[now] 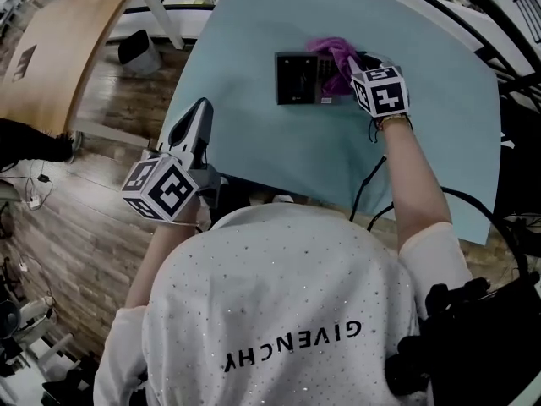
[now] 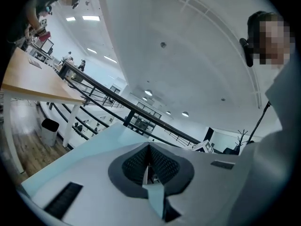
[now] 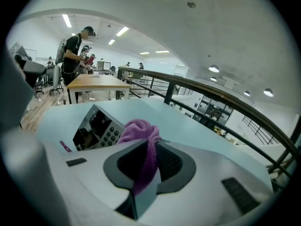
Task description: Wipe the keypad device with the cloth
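The keypad device [image 1: 300, 78] is a dark box with a screen and grey keys, lying on the light blue table [image 1: 254, 100]. A purple cloth [image 1: 336, 59] rests bunched on its right end. My right gripper [image 1: 353, 68] is shut on the cloth; in the right gripper view the cloth [image 3: 143, 142] is pinched between the jaws with the keypad device [image 3: 96, 128] just beyond, to the left. My left gripper [image 1: 201, 112] hovers at the table's near left edge, away from the device. Its jaws [image 2: 149, 166] are together and hold nothing.
A wooden table [image 1: 59, 49] stands to the far left over wood flooring, with a dark bin [image 1: 139, 51] near it. Black cables [image 1: 372, 180] run along my right arm. A black railing [image 3: 211, 95] runs behind the blue table.
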`<action>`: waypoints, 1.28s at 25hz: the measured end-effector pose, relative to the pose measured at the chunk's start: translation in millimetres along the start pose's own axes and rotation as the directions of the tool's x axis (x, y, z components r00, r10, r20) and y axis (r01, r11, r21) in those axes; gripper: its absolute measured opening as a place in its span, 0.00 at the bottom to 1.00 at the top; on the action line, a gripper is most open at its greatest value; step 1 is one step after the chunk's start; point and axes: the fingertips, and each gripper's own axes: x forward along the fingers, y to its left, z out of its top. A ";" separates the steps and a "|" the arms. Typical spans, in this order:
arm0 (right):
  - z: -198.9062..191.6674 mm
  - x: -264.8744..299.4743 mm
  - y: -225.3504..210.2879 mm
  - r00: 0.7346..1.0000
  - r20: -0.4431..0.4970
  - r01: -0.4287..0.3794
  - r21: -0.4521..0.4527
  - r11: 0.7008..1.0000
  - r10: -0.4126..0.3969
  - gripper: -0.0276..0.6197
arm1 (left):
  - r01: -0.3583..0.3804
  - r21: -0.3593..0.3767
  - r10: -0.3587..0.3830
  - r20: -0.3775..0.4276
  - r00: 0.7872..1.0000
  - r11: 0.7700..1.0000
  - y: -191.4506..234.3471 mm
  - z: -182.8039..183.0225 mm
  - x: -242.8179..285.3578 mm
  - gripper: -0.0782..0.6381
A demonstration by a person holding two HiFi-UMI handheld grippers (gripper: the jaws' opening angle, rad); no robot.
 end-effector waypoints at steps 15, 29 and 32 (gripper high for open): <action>47.5 -94.3 -47.4 0.939 0.344 -0.053 0.122 0.991 0.008 0.13 | -0.060 0.045 0.062 -0.029 0.998 0.997 -28.4 -27.6 3.2 0.11; 23.3 -28.6 -4.9 0.934 0.341 -0.257 0.421 0.870 0.111 0.13 | -0.131 0.035 0.133 -0.062 0.989 0.991 -16.4 -37.0 5.2 0.11; 6.7 -14.8 11.2 0.940 0.302 -0.292 0.474 0.831 0.158 0.13 | -0.144 0.030 0.145 -0.068 0.987 0.989 -11.7 -40.8 2.8 0.11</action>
